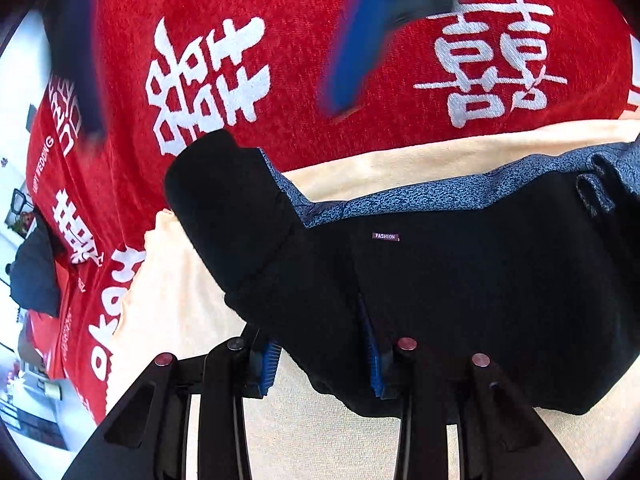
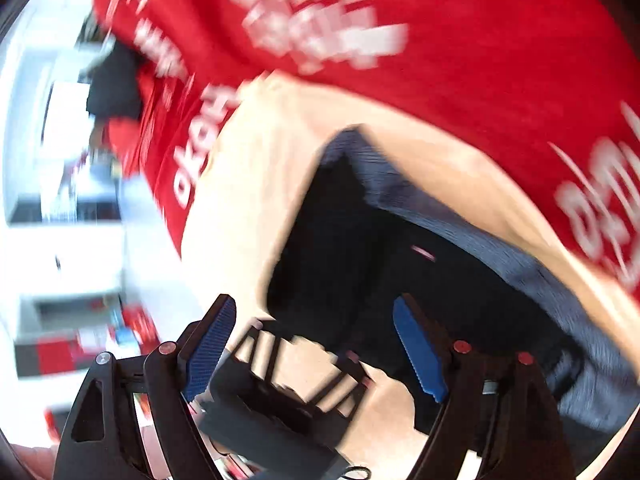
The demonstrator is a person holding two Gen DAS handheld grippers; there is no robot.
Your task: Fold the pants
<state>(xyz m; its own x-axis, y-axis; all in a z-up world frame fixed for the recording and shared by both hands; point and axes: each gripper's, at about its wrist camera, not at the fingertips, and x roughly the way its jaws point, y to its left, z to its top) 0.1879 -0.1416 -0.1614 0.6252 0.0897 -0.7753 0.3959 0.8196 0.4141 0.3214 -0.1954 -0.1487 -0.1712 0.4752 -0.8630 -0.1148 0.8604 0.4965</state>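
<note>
Black pants (image 1: 460,292) with a blue-grey speckled lining and a small "FASHION" label lie folded on a cream cloth (image 1: 192,312). My left gripper (image 1: 320,364) has its blue pads on either side of the near edge of the pants, with black cloth between them. In the right wrist view the pants (image 2: 352,248) lie blurred on the cream cloth (image 2: 256,184). My right gripper (image 2: 316,348) is open and holds nothing, above the pants' near edge. It also shows blurred at the top of the left wrist view (image 1: 360,52).
A red cloth with white characters (image 1: 288,80) covers the surface beyond the cream cloth. A dark garment (image 1: 34,272) lies at the far left edge. White furniture and red boxes (image 2: 80,344) stand off to the left.
</note>
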